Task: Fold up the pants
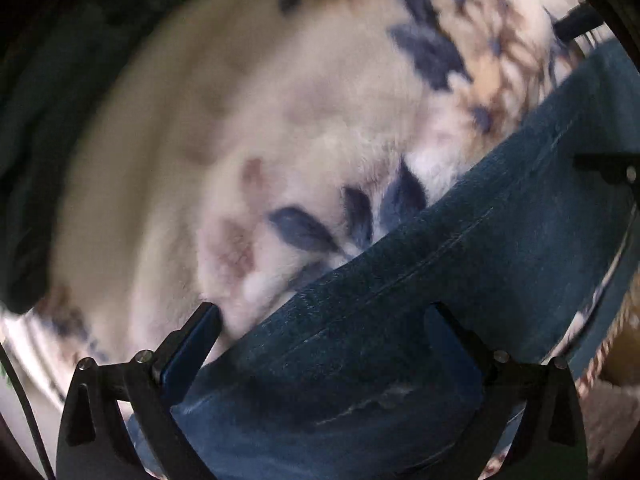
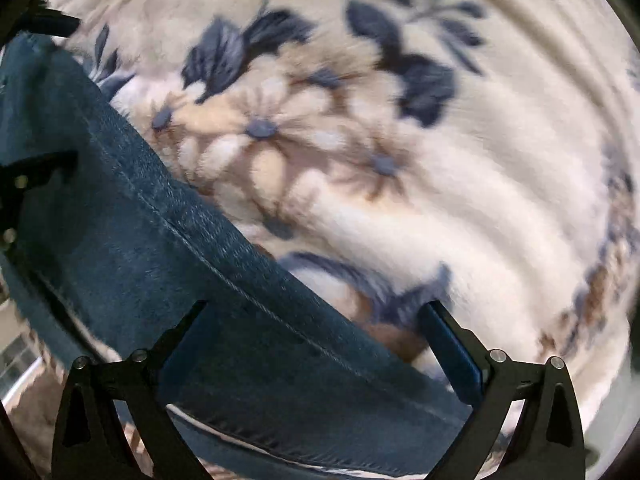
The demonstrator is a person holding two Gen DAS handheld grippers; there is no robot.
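Dark blue denim pants [image 1: 460,264] lie across a fluffy white blanket with blue and tan flowers [image 1: 280,120]. In the left wrist view my left gripper [image 1: 324,316] is open, its fingers spread wide with the denim passing between them. In the right wrist view the pants [image 2: 160,248] run from upper left to lower right, a stitched seam showing. My right gripper [image 2: 320,312] is also open, its fingers on either side of the denim. The other gripper shows at the edge of each view [image 1: 608,168] [image 2: 24,184]. Both views are motion-blurred.
The flowered blanket [image 2: 440,160] fills most of both views. A dark green fabric mass [image 1: 36,140] lies at the left of the left wrist view. A strip of floor or tile [image 2: 20,356] shows at the lower left of the right wrist view.
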